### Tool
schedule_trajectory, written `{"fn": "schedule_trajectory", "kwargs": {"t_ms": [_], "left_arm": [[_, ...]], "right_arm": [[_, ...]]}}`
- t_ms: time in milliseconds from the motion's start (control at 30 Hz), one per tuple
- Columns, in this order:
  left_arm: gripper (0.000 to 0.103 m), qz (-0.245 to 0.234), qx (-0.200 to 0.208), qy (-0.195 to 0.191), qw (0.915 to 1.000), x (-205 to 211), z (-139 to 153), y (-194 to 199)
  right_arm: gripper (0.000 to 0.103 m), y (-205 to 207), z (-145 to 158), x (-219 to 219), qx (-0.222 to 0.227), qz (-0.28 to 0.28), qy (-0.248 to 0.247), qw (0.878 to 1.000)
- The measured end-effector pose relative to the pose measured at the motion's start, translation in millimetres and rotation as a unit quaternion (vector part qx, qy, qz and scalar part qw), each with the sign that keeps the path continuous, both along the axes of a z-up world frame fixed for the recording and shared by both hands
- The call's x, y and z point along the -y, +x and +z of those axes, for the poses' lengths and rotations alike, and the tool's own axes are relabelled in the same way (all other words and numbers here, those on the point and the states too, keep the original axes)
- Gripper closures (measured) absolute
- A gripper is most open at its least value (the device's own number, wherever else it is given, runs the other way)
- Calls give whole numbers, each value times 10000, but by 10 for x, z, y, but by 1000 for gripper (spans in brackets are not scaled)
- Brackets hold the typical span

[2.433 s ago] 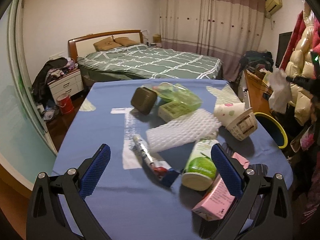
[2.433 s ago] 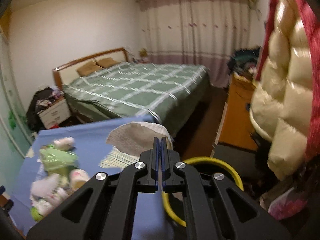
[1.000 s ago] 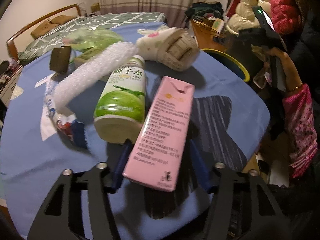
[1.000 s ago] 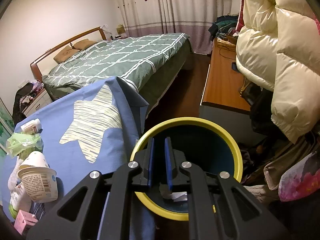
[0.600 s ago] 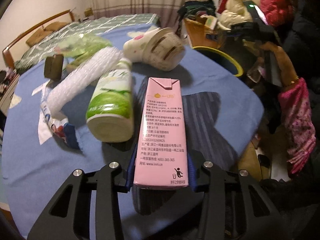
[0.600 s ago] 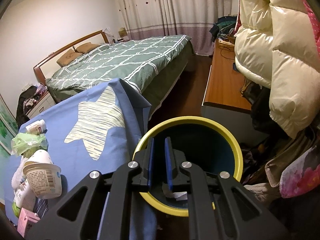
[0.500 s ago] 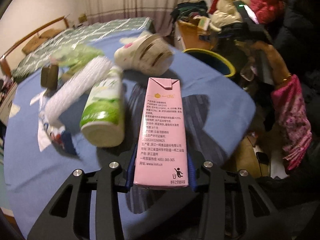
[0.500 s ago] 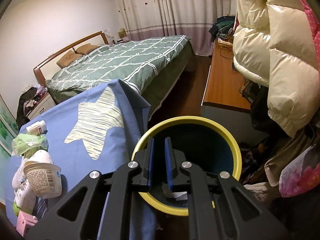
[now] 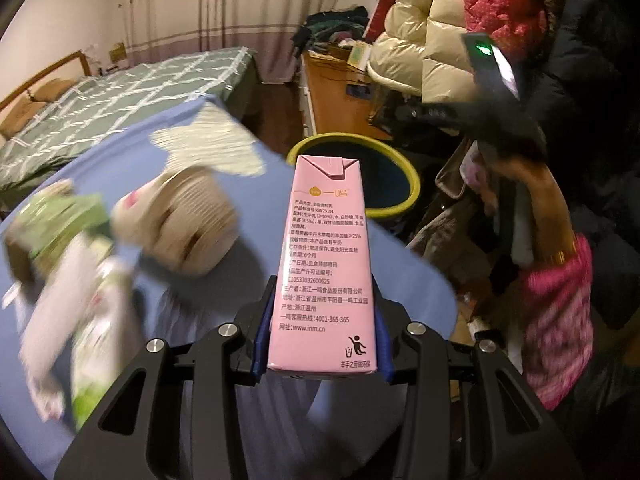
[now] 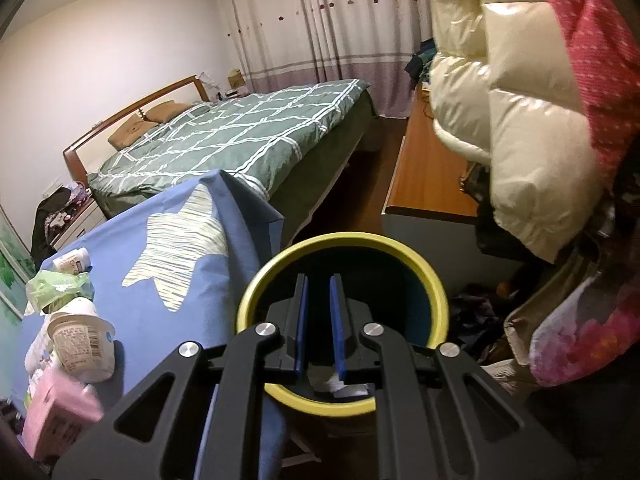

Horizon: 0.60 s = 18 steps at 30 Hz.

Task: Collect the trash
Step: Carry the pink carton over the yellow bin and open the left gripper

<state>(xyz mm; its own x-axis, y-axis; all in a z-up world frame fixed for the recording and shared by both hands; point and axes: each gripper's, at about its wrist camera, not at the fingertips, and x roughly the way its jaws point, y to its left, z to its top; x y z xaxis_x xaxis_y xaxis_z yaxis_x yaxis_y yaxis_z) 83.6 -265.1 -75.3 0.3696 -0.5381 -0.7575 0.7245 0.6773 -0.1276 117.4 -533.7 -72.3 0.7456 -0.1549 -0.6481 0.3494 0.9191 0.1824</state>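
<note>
- Left wrist view: the left hand-held gripper [image 9: 322,340] is clenched on a pink carton [image 9: 326,264], blue pads pressed to both its sides, the carton lifted clear of the tabletop [image 9: 256,280] and pointing toward the far-right bin [image 9: 394,168].
- The carton's printed back faces the camera, folded top at the far end; its near end sits between the pads.
- Only this view shows the person's right hand [image 9: 524,184] and pink sleeve [image 9: 560,312] at the right, holding the other gripper's handle above the bin, with a green light on it.
- Left of the carton, blurred: a paper cup [image 9: 188,228] on its side, a green bag [image 9: 60,216] and a green-and-white bottle [image 9: 96,340], all lying on the blue cloth.
- Right wrist view: the right hand-held gripper [image 10: 318,320] hangs over the bin's [image 10: 256,280] yellow rim, its pads nearly closed with a narrow gap and nothing between them.
- Only this view looks into the bin, where a scrap of white paper [image 10: 340,386] lies at the bottom.
- It also shows the carton [image 10: 56,416] from the side at the near left, blurred, just beside a yogurt cup [image 10: 82,340]; the left gripper itself is out of frame here.
- The bin stands on the floor just off the tabletop's right edge, where the cloth [image 10: 252,216] hangs down; a bed [image 10: 240,136] lies beyond.
</note>
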Motion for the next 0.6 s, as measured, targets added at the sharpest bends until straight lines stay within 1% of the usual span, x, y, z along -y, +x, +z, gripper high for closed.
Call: {"fn": "schedule_trajectory", "kwargs": {"t_ms": [33, 100, 167, 233, 333, 433, 467, 600], "left_arm": [[62, -63, -53, -5, 10000, 155, 4, 84], [62, -186, -26, 5, 9998, 433, 24, 208], [62, -264, 22, 69, 9996, 739, 25, 352], [62, -330, -45, 132, 9994, 1016, -15, 488], [62, -362, -108, 298, 9988, 1409, -159, 711], [62, -351, -304, 432, 9980, 1722, -331, 910], [62, -362, -364, 448, 9977, 1814, -377, 959], [62, -258, -297, 568, 9976, 2128, -544, 1148]], "right_arm": [[92, -29, -3, 30, 9, -25, 1, 10000], [92, -115, -7, 98, 31, -110, -3, 9999], [92, -189, -16, 152, 42, -178, -23, 9998], [92, -282, -12, 220, 65, -280, -47, 9996], [91, -396, 10, 290, 97, -413, -122, 9990], [83, -475, 29, 346, 103, -482, -198, 9986], [83, -492, 34, 359, 100, -492, -212, 9985], [83, -500, 41, 404, 90, -515, -218, 9984]]}}
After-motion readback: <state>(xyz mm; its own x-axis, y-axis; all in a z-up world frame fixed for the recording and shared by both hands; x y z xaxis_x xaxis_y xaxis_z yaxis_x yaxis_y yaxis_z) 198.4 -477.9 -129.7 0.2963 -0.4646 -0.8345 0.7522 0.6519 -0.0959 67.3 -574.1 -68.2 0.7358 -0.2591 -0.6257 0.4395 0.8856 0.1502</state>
